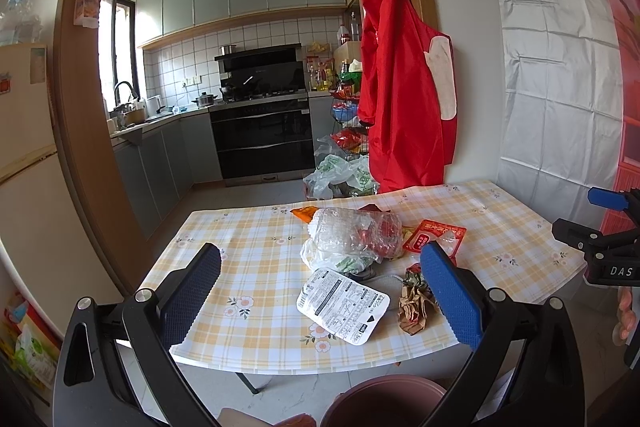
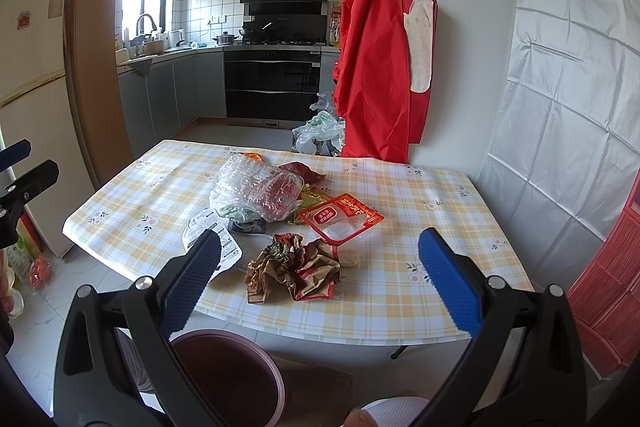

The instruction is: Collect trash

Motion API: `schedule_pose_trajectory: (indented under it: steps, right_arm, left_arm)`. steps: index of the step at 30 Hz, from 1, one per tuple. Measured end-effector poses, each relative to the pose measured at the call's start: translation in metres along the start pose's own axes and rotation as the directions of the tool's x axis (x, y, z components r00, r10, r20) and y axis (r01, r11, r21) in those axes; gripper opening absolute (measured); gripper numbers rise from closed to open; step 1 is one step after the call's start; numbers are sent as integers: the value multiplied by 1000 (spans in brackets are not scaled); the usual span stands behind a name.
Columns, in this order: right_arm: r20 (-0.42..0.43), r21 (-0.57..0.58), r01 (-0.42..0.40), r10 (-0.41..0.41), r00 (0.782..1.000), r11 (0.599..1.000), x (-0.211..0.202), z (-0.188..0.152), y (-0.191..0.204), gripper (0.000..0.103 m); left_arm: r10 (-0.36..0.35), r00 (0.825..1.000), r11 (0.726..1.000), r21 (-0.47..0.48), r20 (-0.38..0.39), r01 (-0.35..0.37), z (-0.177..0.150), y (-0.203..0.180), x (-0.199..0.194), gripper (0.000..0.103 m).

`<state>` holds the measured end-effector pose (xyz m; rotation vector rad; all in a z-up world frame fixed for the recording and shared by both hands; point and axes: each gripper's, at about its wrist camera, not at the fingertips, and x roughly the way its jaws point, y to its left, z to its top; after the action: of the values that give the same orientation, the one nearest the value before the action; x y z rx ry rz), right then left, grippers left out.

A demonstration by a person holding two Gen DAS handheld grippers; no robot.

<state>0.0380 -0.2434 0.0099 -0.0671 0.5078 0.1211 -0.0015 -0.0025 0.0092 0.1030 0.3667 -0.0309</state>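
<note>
A pile of trash lies on the checked table: a crushed clear plastic container, a white printed lid film, a crumpled brown and red wrapper and a red sauce packet. My left gripper is open above the near table edge, the film between its fingers' line. My right gripper is open, with the crumpled wrapper ahead between its fingers. A maroon bin stands on the floor below the table edge.
A red apron hangs on the wall behind the table. Plastic bags lie on the kitchen floor beyond. A fridge stands at the left. My right gripper's body shows at the left wrist view's right edge.
</note>
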Motion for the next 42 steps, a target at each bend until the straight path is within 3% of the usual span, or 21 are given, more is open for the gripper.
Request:
schedule_pose_trajectory:
  steps: [17, 25, 33, 38, 42]
  right_arm:
    - [-14, 1, 7, -7, 1000, 1000, 3, -4, 5, 97]
    - [-51, 73, -28, 32, 998, 997, 37, -26, -4, 97]
    - [-147, 138, -45, 66, 987, 989, 96, -71, -4, 97]
    - [-177, 157, -75, 103, 979, 985, 123, -90, -1, 97]
    - [-235, 128, -62, 91, 968, 990, 142, -101, 4, 97]
  left_arm:
    - [-3, 1000, 1000, -3, -16, 3, -5, -1, 4, 98]
    - [-40, 996, 998, -50, -74, 36, -31, 14, 34, 98]
    - [9, 966, 996, -85, -259, -32, -90, 40, 97, 98]
    - [-33, 936, 981, -192, -351, -38, -116, 53, 125, 98]
    - [-3, 937, 995, -93, -348, -32, -125, 29, 137, 98]
